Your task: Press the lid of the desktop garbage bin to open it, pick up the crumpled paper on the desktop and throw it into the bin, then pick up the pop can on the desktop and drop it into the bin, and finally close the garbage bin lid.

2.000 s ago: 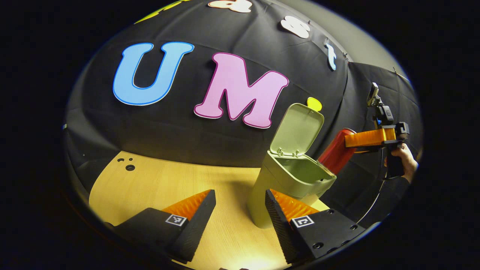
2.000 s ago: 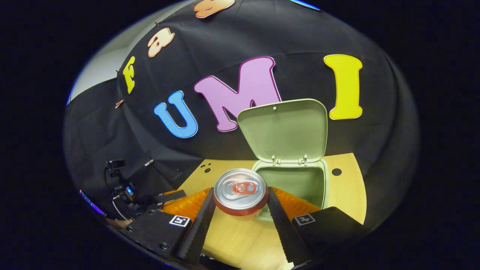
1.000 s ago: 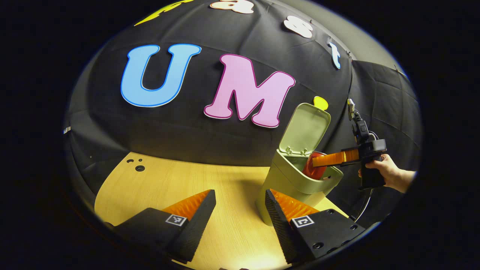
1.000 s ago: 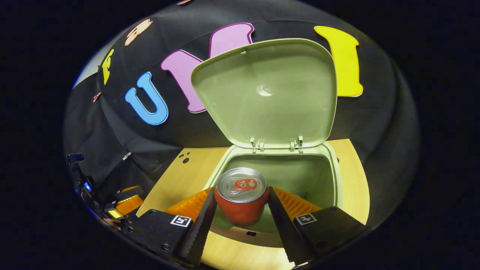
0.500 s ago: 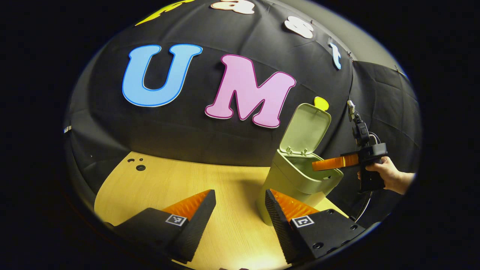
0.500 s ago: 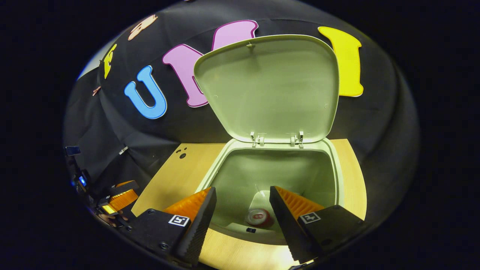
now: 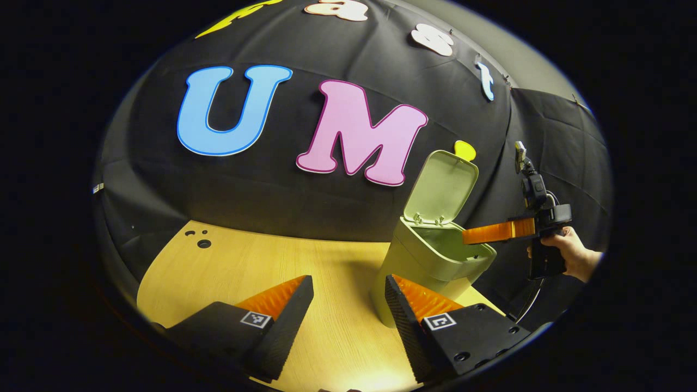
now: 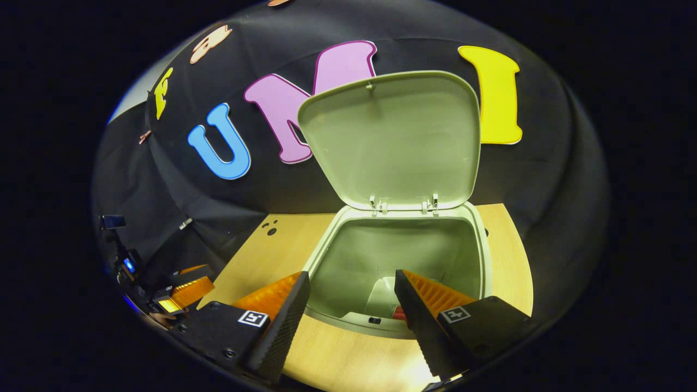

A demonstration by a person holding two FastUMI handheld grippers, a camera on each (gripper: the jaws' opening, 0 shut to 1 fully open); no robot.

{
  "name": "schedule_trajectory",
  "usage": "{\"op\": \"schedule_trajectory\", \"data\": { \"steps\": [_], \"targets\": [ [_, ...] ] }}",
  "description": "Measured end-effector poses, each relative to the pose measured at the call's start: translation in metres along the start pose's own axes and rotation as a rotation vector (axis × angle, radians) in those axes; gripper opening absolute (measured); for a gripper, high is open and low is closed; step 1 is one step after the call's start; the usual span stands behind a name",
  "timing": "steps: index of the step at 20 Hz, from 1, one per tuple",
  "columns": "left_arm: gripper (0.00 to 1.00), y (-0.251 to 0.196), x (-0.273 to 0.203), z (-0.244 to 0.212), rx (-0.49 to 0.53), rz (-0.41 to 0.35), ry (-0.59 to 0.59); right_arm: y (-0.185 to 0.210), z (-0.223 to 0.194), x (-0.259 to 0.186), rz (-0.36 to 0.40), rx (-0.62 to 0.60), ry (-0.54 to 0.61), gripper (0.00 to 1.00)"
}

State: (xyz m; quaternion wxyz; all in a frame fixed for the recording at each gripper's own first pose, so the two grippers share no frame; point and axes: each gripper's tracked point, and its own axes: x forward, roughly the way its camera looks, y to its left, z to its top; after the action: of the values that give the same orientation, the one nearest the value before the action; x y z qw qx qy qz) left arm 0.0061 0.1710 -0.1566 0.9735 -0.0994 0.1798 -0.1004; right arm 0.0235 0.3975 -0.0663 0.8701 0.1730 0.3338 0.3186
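Since a second ago the pop can (image 8: 399,313) left the right gripper (image 8: 348,310), fingers spread and empty; only a red sliver shows inside the open bin (image 8: 403,261), lid (image 8: 395,139) upright. Left gripper (image 7: 348,305) spread over the table (image 7: 261,261). No legible labels.

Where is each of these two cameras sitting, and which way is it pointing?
Left gripper view: rides the left tongs low over the table, facing the bin; the right tongs and a hand show farther off.
Right gripper view: rides the right tongs, looking down into the bin under its raised lid.
Both show bin, lid, table.
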Motion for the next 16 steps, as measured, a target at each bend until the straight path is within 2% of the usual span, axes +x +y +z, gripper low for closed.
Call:
{"op": "schedule_trajectory", "data": {
  "steps": [8, 16],
  "targets": [
    [0.86, -0.007, -0.003, 0.0, 0.01, -0.017, 0.003, 0.012, 0.042, -0.036, -0.014, -0.052, -0.115, 0.98],
    [0.87, -0.011, -0.009, 0.0, 0.016, -0.03, 0.002, 0.034, 0.122, -0.062, -0.029, -0.105, -0.267, 0.98]
  ]
}}
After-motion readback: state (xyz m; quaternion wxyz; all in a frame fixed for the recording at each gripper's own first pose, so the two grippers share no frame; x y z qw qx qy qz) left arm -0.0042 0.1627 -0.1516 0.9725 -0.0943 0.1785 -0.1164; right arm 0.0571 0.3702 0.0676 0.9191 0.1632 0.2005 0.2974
